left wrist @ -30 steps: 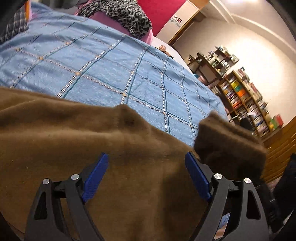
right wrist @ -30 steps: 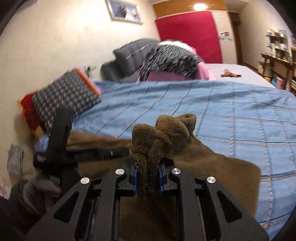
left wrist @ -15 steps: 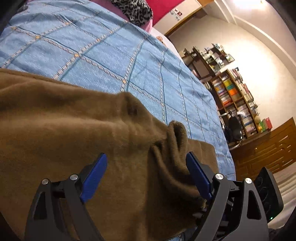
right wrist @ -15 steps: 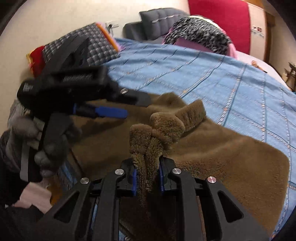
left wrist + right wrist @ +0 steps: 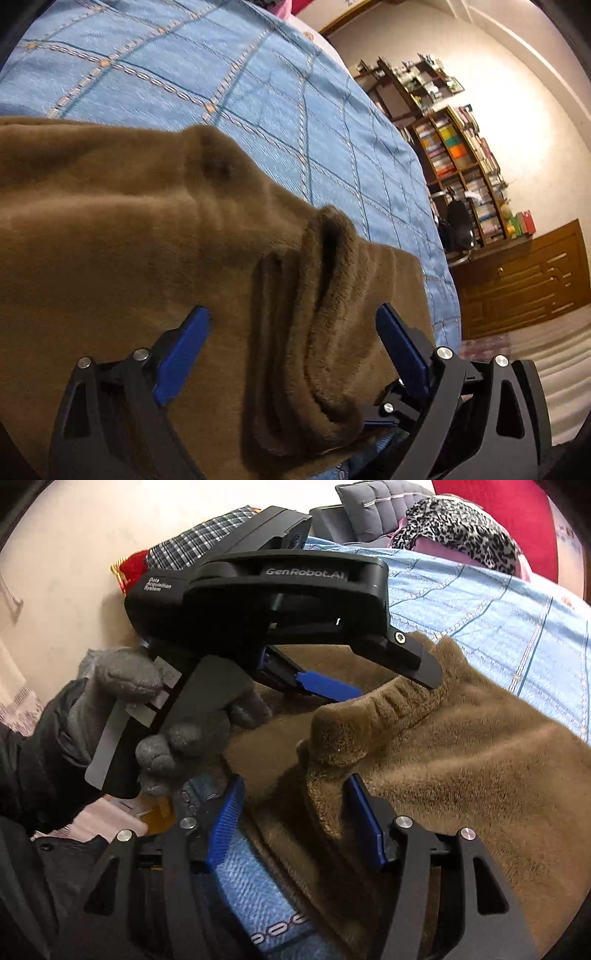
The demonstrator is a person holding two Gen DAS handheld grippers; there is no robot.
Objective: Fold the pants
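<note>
Brown fleece pants [image 5: 129,236] lie on the blue checked bedspread [image 5: 229,85]. A bunched end of them [image 5: 317,295] rests on top near the bed's edge. My left gripper [image 5: 291,332] is open, its blue pads on either side of that bunched end, not closed on it. In the right wrist view the pants [image 5: 461,760] fill the right half, with a ribbed fold [image 5: 369,716] just ahead. My right gripper [image 5: 295,805] is open, its pads astride the fold. The left gripper [image 5: 328,683] shows there, held by a gloved hand [image 5: 147,716].
Pillows and a leopard-print cloth [image 5: 454,520] lie at the bed's far end. A checked cushion [image 5: 199,542] leans by the wall. Bookshelves [image 5: 465,162], a chair and a wooden cabinet [image 5: 524,280] stand beyond the bed's edge.
My right gripper has opened and let go of the bunched pants end, which now rests on the pants. The left gripper has moved closer over that end, still open.
</note>
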